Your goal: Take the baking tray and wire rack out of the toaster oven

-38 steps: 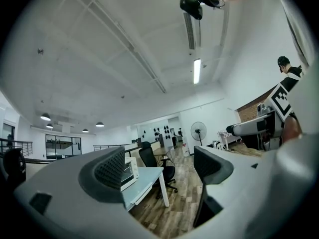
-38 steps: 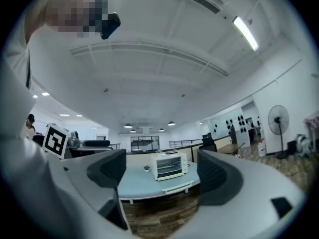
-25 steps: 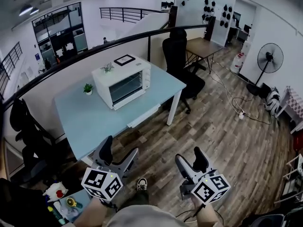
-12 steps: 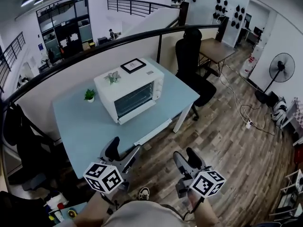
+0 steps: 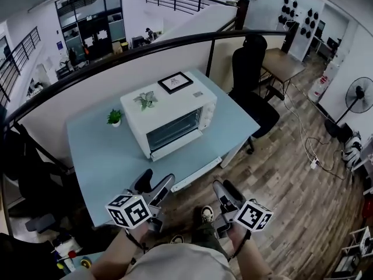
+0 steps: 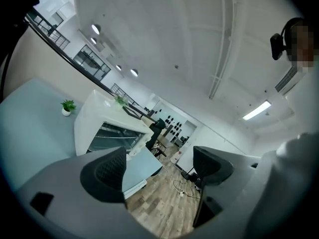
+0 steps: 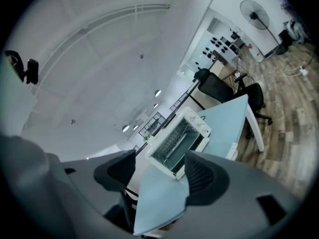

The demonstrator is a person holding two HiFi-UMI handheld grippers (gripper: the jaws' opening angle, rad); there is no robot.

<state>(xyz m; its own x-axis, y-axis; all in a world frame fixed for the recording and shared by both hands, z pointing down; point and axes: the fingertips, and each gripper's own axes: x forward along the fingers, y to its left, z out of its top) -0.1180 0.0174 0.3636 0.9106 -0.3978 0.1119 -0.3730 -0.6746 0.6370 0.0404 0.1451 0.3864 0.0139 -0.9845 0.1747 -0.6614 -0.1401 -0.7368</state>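
Head view puts the white toaster oven [image 5: 172, 118] on the pale blue bench [image 5: 105, 156], its glass door shut and facing the person. Right claw view shows thin bars of the wire rack [image 7: 175, 144] through that glass; the baking tray cannot be made out in any view. On top of the oven lie a black picture frame [image 5: 175, 81] and a small leafy plant [image 5: 145, 100]. A second potted plant [image 5: 115, 117] stands on the bench just beside the oven's left end. A black office chair [image 5: 250, 69] stands past the bench's right end, on the wooden floor [image 5: 280, 174].

Both claws are held low at the near edge of the bench, well apart from the oven. The left claw [image 5: 156, 179] has its 2 jaws wide apart with nothing between them; its own view frames the oven past the left jaw. The right claw [image 5: 224, 186] has its jaws apart and closing, with nothing between them, and the oven shows in the gap.
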